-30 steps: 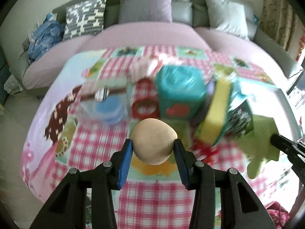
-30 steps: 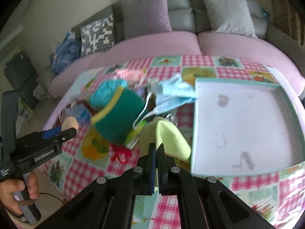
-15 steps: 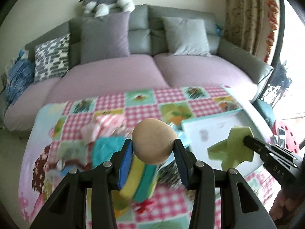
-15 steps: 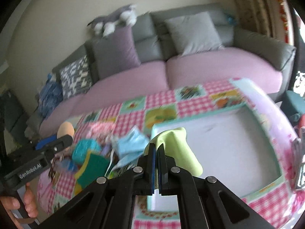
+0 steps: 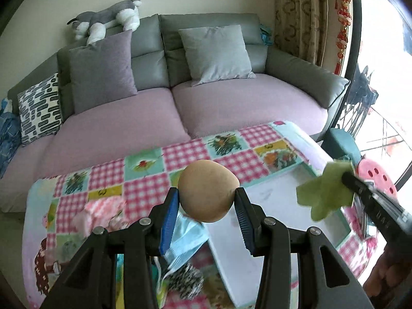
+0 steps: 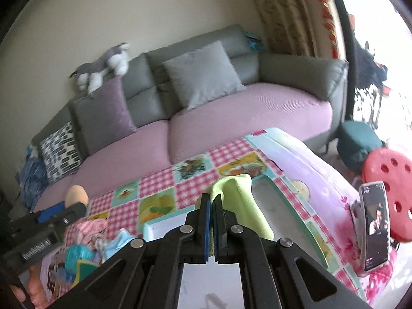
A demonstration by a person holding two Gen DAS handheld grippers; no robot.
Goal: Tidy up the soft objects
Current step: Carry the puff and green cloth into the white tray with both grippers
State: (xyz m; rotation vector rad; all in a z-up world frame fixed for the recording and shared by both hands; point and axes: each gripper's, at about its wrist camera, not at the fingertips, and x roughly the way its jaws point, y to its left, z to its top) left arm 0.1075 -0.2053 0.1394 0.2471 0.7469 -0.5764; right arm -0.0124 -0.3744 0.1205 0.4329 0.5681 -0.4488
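I hold both soft items above the tray (image 5: 280,234)
Left gripper (image 5: 206,207) clamps the tan ball (image 5: 207,190), right gripper (image 6: 212,212) pinches the green cloth (image 6: 240,206); only my right view shows the phone (image 6: 374,228)

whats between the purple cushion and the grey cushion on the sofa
Nothing: only bare sofa back and pink seat lie between the purple cushion and the grey cushion, clearest in the left wrist view.

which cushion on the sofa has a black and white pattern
The small patterned cushion at the sofa's left end; the purple cushion and grey cushion are plain.
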